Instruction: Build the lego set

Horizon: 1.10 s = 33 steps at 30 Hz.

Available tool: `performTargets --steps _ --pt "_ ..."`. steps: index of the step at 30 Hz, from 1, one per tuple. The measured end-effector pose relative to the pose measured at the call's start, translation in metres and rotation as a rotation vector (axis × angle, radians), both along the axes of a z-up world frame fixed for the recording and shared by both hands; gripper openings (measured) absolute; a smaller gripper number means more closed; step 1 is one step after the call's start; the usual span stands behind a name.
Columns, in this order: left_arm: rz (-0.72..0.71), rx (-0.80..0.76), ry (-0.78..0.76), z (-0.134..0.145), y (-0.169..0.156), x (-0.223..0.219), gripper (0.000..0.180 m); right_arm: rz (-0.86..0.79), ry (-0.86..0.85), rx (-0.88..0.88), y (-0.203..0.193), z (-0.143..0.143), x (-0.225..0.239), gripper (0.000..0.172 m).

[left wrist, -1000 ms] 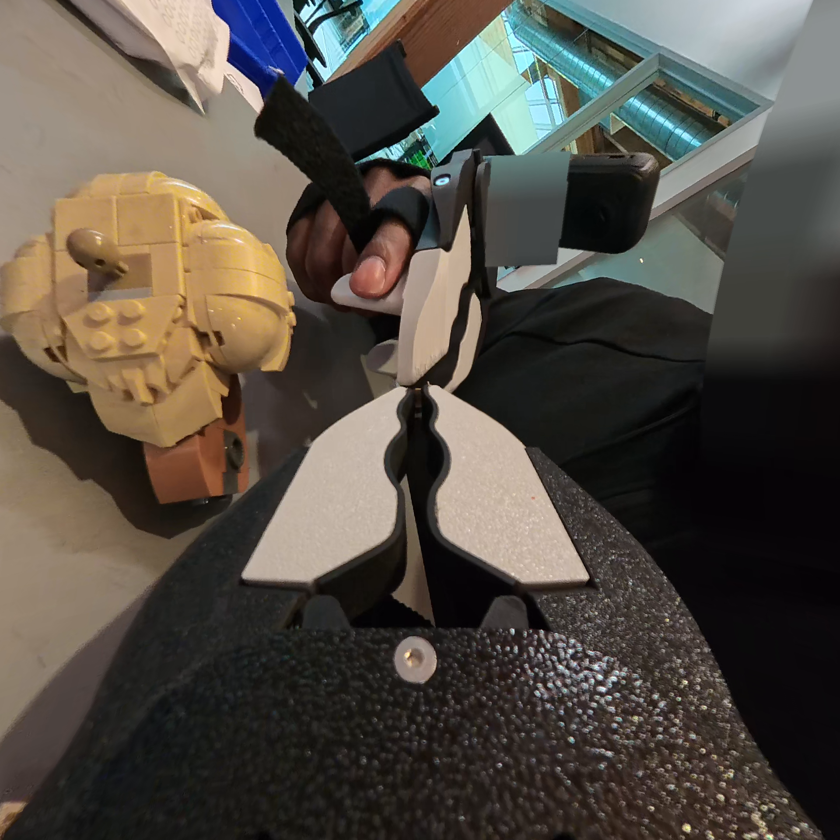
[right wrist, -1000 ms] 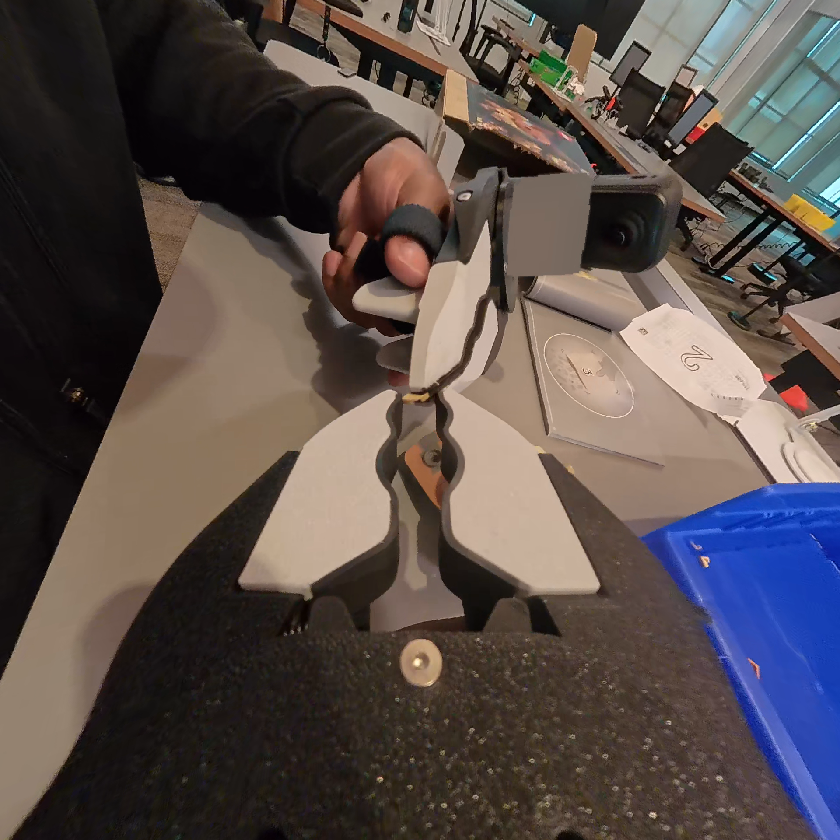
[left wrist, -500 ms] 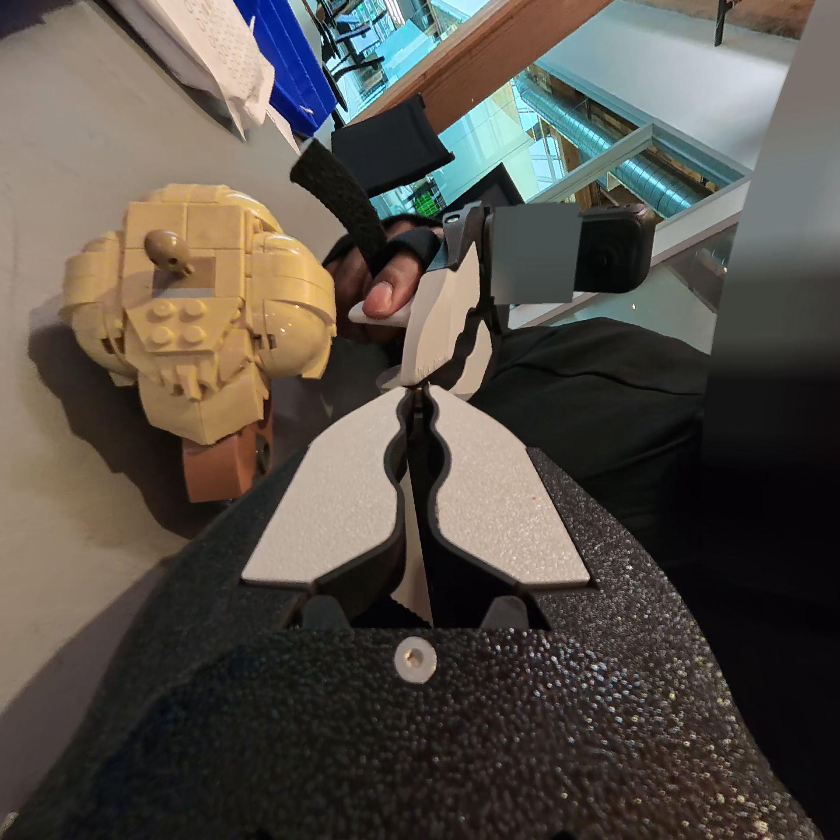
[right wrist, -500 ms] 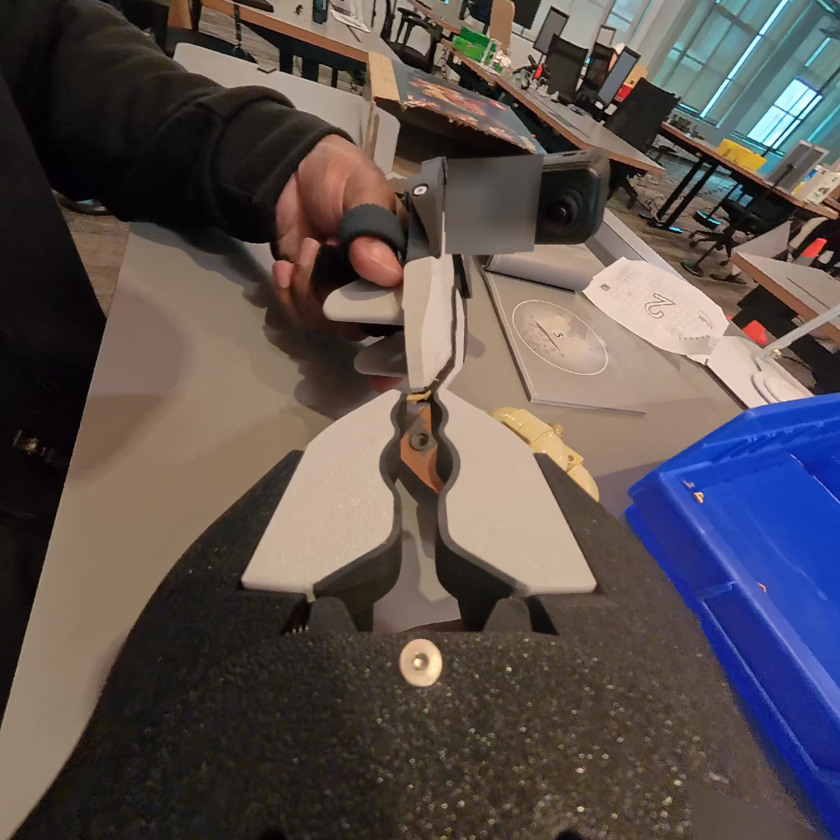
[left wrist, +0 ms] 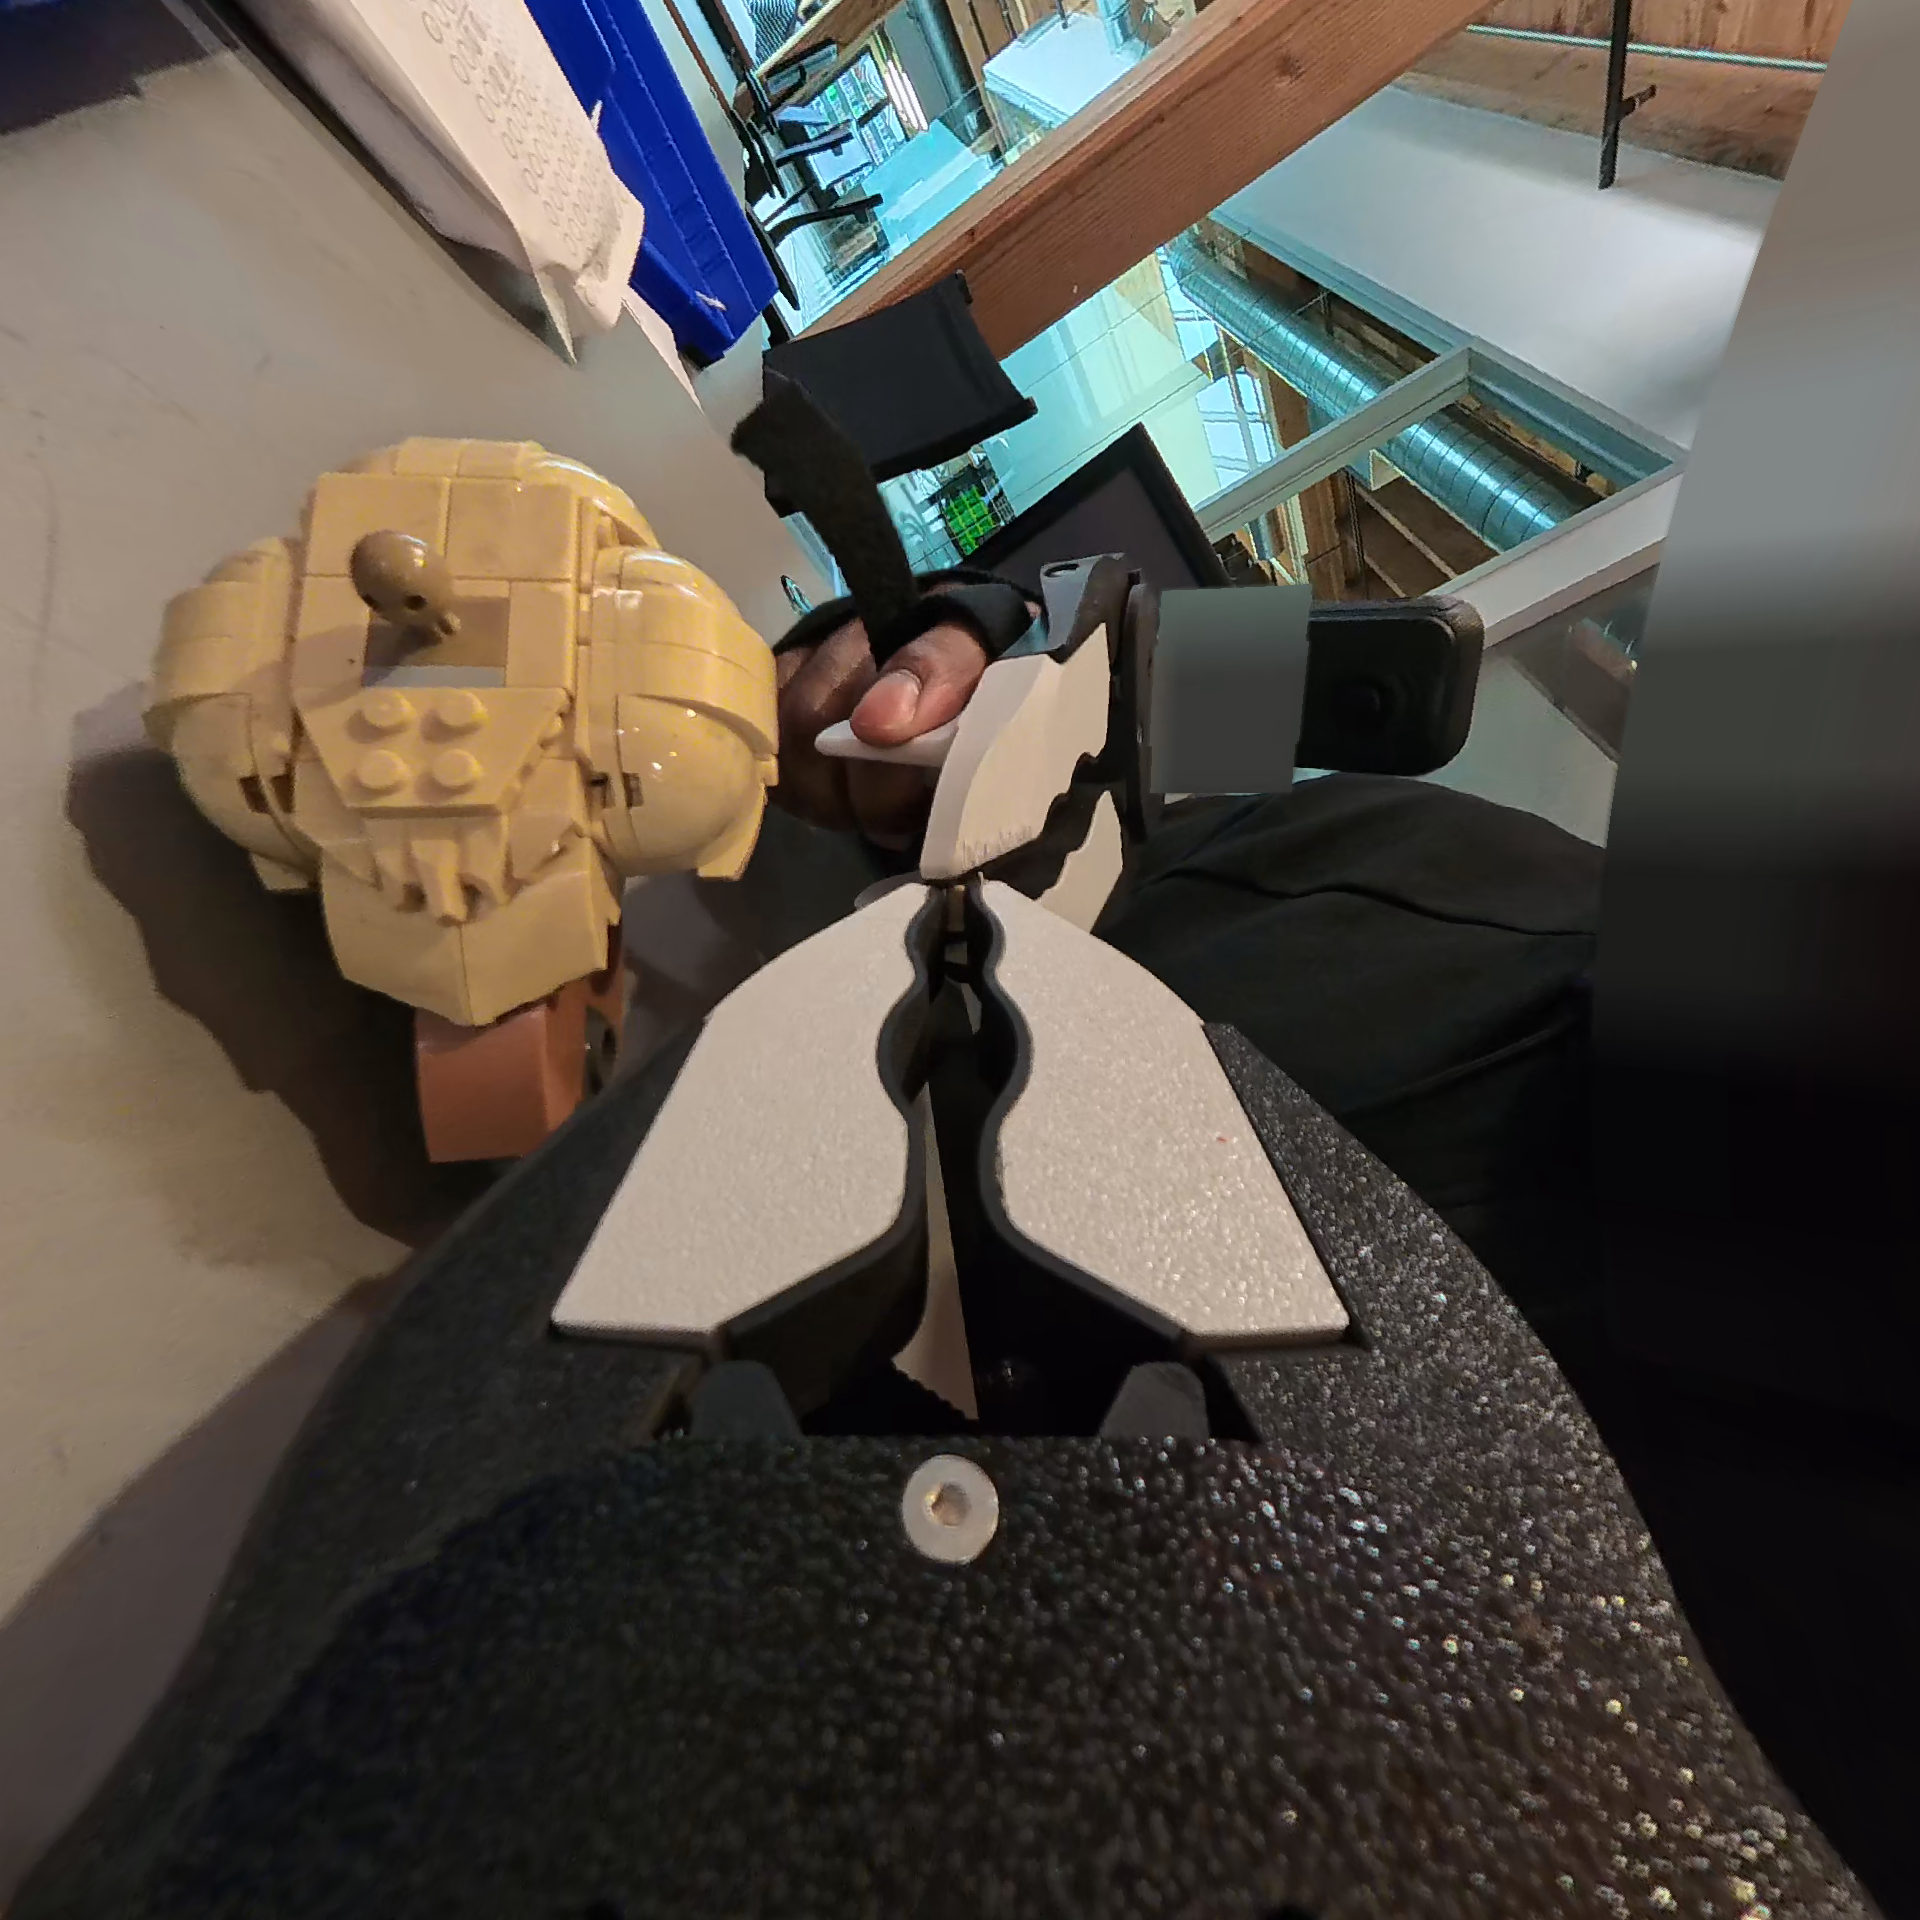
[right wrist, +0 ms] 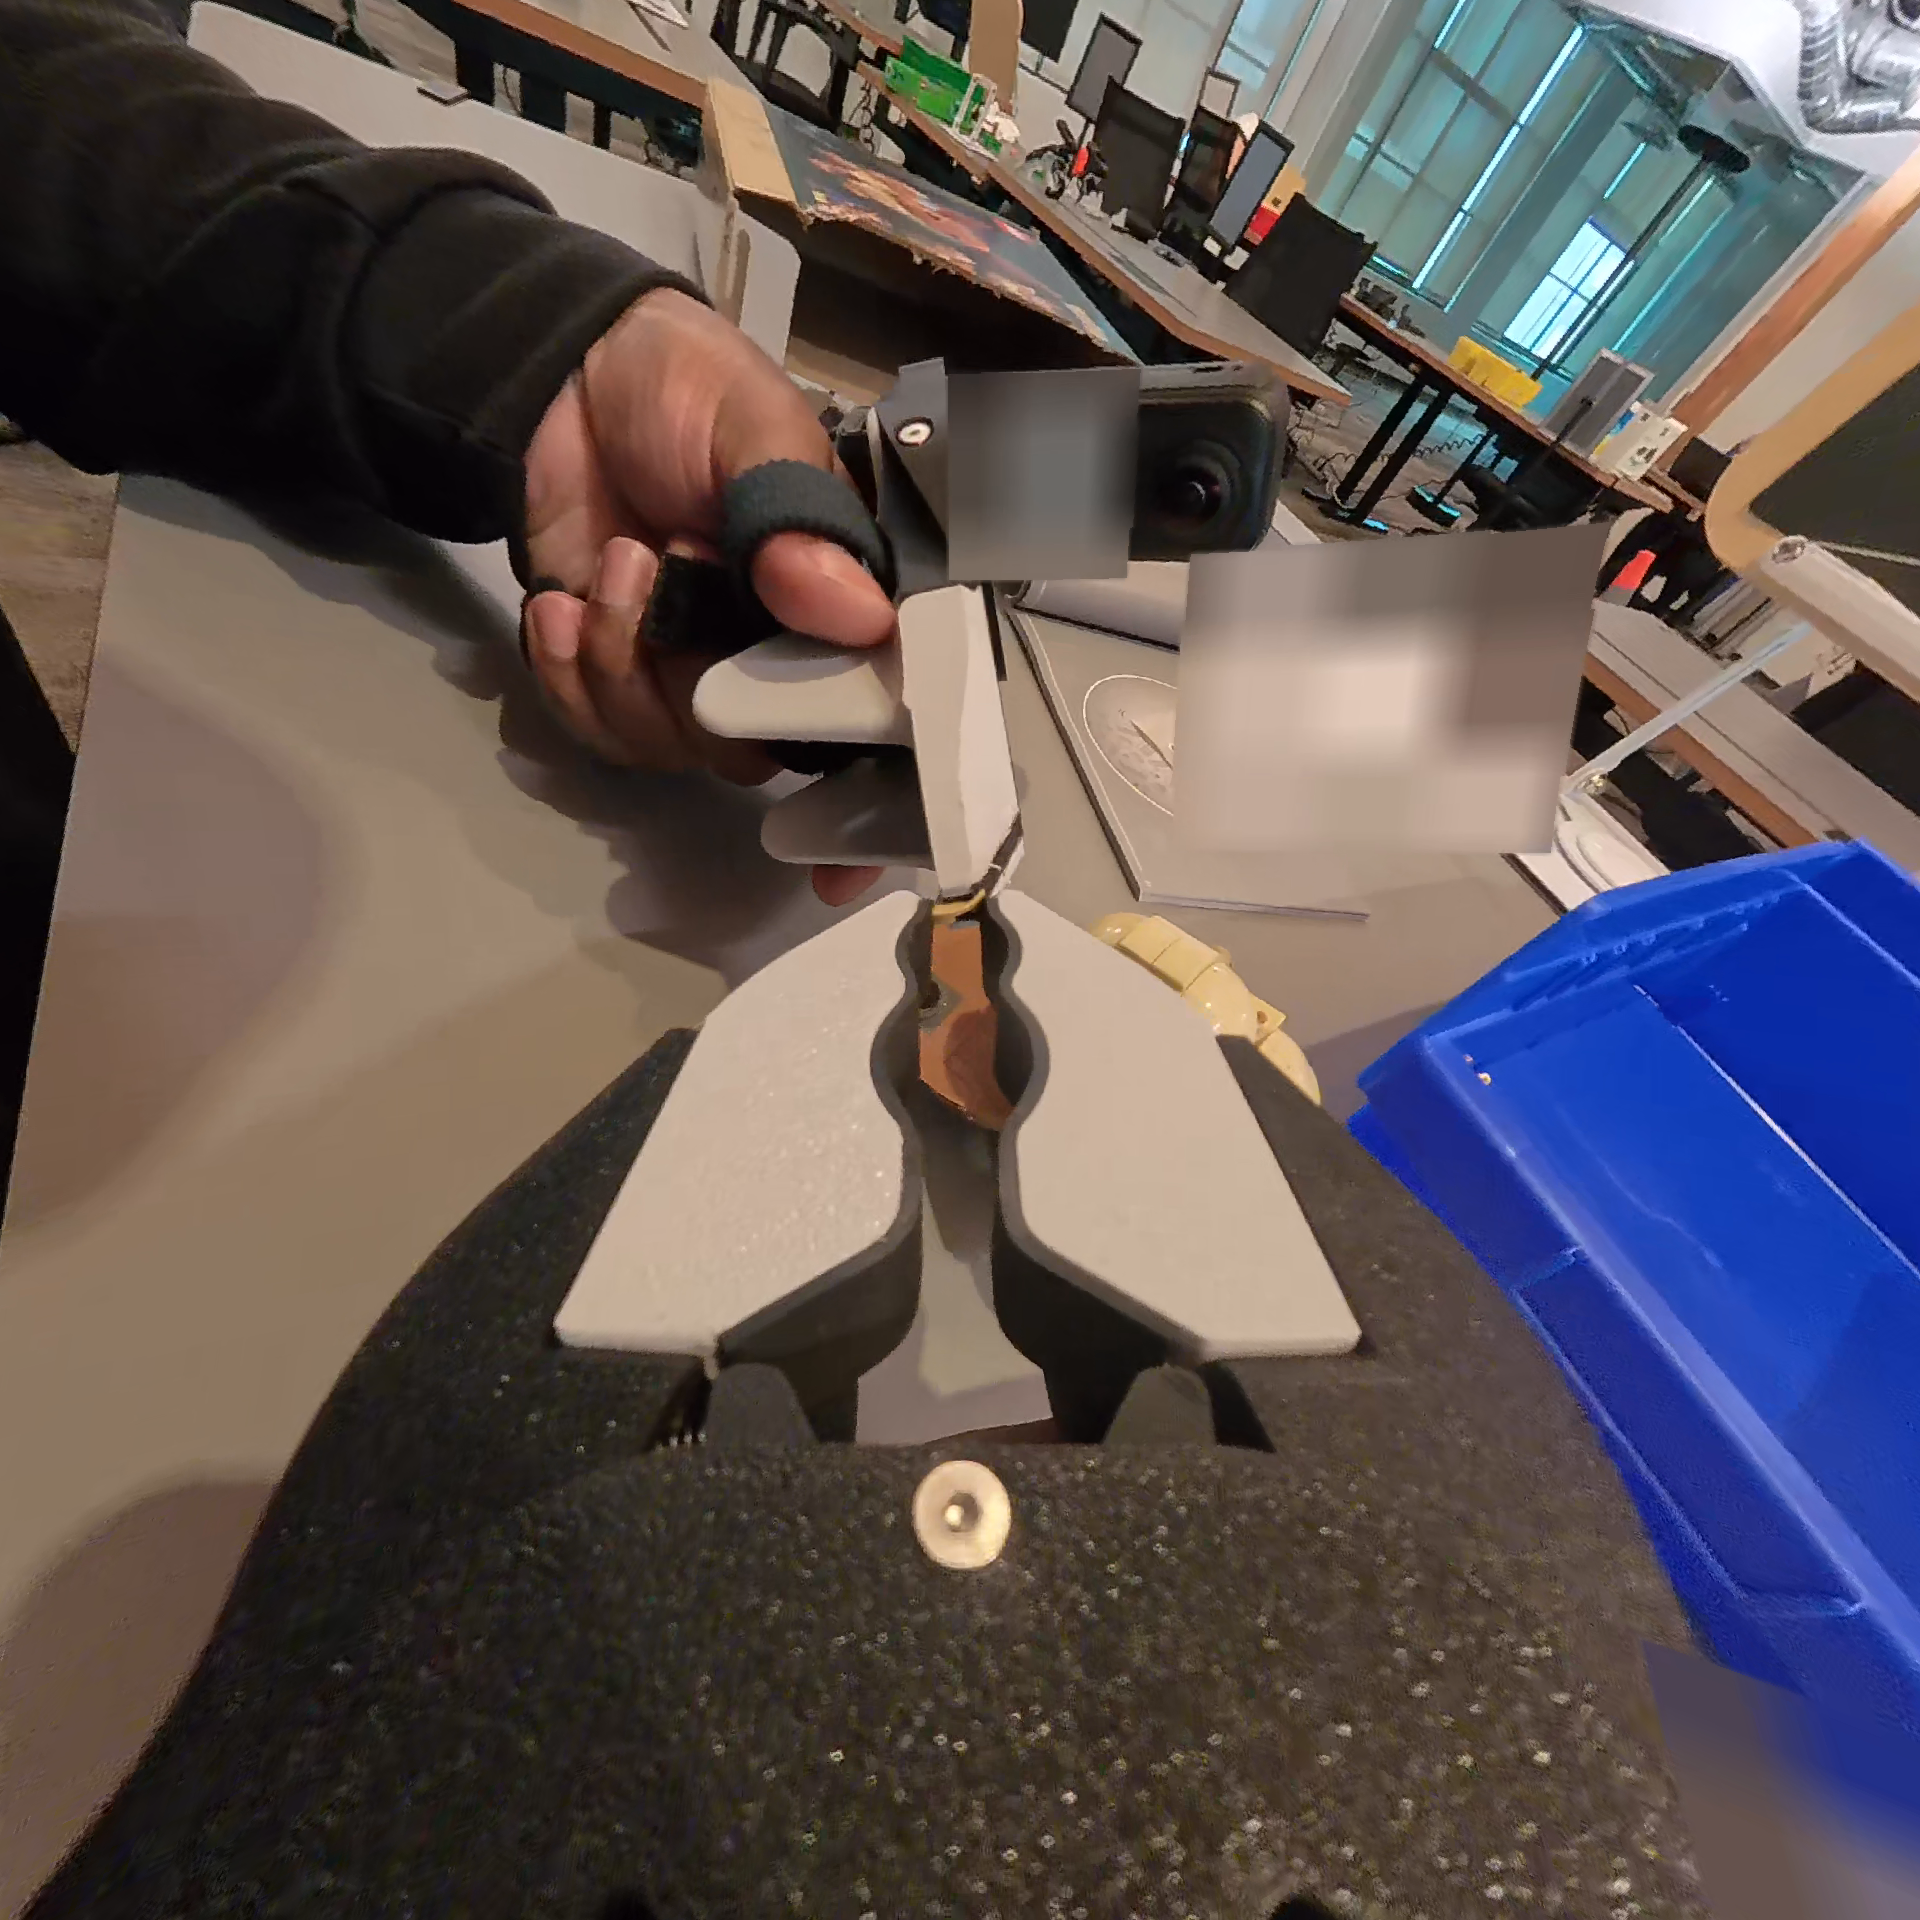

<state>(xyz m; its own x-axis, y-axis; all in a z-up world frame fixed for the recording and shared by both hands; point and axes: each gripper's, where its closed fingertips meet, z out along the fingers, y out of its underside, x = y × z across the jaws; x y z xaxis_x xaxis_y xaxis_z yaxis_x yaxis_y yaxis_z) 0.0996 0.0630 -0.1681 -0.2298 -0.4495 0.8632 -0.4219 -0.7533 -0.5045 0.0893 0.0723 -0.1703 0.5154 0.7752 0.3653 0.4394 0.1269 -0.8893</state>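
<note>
My left gripper (left wrist: 951,896) is shut on a small tan piece (left wrist: 954,906), of which only a sliver shows between its tips. My right gripper (right wrist: 961,914) meets it tip to tip, and its fingers close on the same small tan piece (right wrist: 957,909). The left gripper (right wrist: 977,873) comes down onto the piece from above in the right wrist view, and the right gripper (left wrist: 971,868) shows in the left wrist view. A tan brick-built model (left wrist: 468,748) with a brown part (left wrist: 499,1081) lies on the grey table (left wrist: 156,468). Its brown part (right wrist: 961,1039) shows behind my right fingers.
A blue bin (right wrist: 1683,1195) stands close at the right of my right gripper. A grey board (right wrist: 1101,769), papers and a person's hands and black sleeve (right wrist: 260,291) are around. White paper (left wrist: 488,135) and the blue bin (left wrist: 665,177) lie beyond the model. Only a small space, under 4 cm, lies between the two pairs of fingers.
My right gripper's fingers have narrowed around the small tan piece that my left gripper holds. Both grippers have shifted together, and the model has come more into view.
</note>
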Motion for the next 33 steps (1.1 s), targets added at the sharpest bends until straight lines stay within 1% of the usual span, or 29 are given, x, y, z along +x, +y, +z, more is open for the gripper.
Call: performTargets --steps 8,24,27,33 --pt "0.000 0.006 -0.003 0.000 -0.001 0.002 0.003 -0.028 0.078 -0.031 -0.001 0.000 0.003 0.006" --pt "0.017 0.012 -0.011 0.002 0.002 0.001 0.003 -0.070 0.095 -0.018 0.001 0.002 0.005 0.004" --pt "0.036 0.006 -0.028 0.005 0.006 0.000 0.003 -0.109 0.120 -0.029 0.005 0.003 0.009 0.004" --pt "0.065 0.002 -0.033 0.006 0.007 0.002 0.004 -0.239 0.226 -0.114 0.015 0.001 0.018 0.004"
